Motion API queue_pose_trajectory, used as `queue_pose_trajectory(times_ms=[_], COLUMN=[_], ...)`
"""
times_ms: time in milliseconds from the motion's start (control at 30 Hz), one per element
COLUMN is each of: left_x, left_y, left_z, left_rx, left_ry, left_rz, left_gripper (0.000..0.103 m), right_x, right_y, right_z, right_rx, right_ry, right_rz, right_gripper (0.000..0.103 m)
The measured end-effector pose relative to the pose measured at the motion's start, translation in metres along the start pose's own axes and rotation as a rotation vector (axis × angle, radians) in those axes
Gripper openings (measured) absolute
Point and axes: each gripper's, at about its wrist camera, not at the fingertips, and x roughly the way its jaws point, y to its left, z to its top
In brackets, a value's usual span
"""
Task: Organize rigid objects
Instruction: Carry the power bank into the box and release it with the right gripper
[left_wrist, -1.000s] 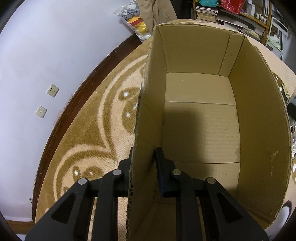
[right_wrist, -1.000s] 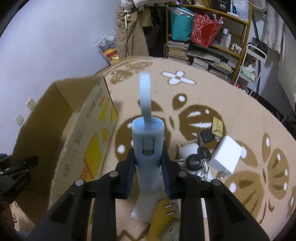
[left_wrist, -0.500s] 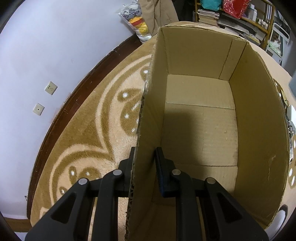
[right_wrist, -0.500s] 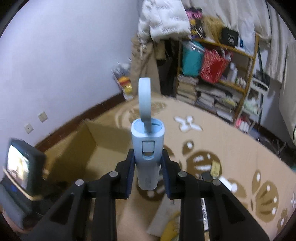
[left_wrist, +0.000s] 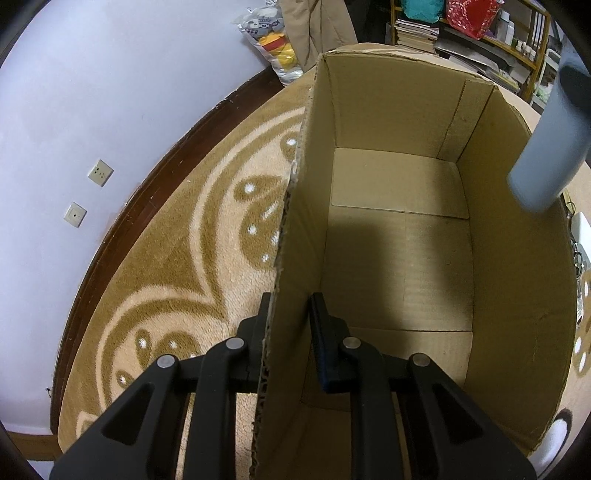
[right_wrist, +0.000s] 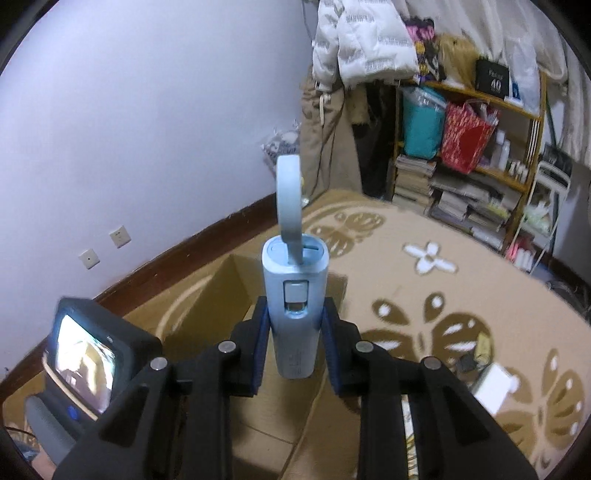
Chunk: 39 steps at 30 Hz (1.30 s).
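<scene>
One light-blue device (right_wrist: 294, 314) upright, loop topmost.

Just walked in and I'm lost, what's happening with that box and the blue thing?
A person is tidying with a handheld gripper in each hand. The left gripper is clamped on the side wall of an open cardboard box sitting on the patterned carpet. The right gripper holds a pale blue gadget with a loop strap above the box, which looks empty so far. Nothing has been dropped in yet.

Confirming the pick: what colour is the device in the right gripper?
Pale blue device, clearest in the right wrist view.
</scene>
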Motion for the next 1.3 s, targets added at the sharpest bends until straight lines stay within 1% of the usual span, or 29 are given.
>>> queue_pose_trajectory(times_ms=[100,167,300,400,600,667,767,800,833,867,933,1033,1200,1300], left_x=[0.001,0.001,0.001,0.001,0.0,0.002,0.002,0.002,0.002,0.002,0.002,0.002,0.001,0.001], left_y=[0.002,0.002,0.0,-0.002,-0.002,-0.002,-0.001,-0.001,0.0,0.0,0.0,0.0,0.002,0.002], left_z=[0.0,0.0,0.0,0.0,0.0,0.0,0.001,0.001,0.001,0.001,0.002,0.002,0.001,0.0], left_rx=[-0.018,-0.02,-0.014,-0.007,-0.008,-0.005,-0.01,-0.013,-0.016,-0.016,-0.014,-0.012,-0.012,-0.012], left_ry=[0.011,0.01,0.008,0.006,0.006,0.014,0.014,0.015,0.016,0.016,0.017,0.015,0.012,0.014], left_rz=[-0.002,-0.004,-0.001,0.006,-0.005,0.018,0.007,0.005,0.002,0.0,0.0,-0.001,-0.006,-0.006], left_gripper=[0.017,0.017,0.017,0.017,0.017,0.017,0.017,0.017,0.017,0.017,0.017,0.017,0.017,0.017], right_x=[0.013,0.023,0.034,0.036,0.036,0.031,0.022,0.019,0.015,0.013,0.007,0.001,-0.001,-0.001], right_y=[-0.003,-0.006,-0.01,-0.009,-0.009,-0.009,-0.011,-0.012,-0.013,-0.014,-0.019,-0.033,-0.061,-0.074], right_z=[-0.011,-0.018,-0.026,-0.028,-0.028,-0.027,-0.025,-0.024,-0.023,-0.023,-0.024,-0.027,-0.033,-0.038], right_rx=[0.016,0.046,0.045,0.041,0.041,0.047,0.038,0.035,0.033,0.034,0.042,0.054,0.102,0.124], right_ry=[0.034,0.076,0.118,0.12,0.126,0.103,0.084,0.08,0.074,0.069,0.058,0.056,0.08,0.095], right_rz=[0.024,0.041,0.035,0.033,0.034,0.031,0.028,0.021,0.01,0.002,-0.016,-0.044,-0.066,-0.082], right_gripper=[0.029,0.029,0.029,0.029,0.029,0.029,0.03,0.033,0.039,0.044,0.059,0.07,0.083,0.086])
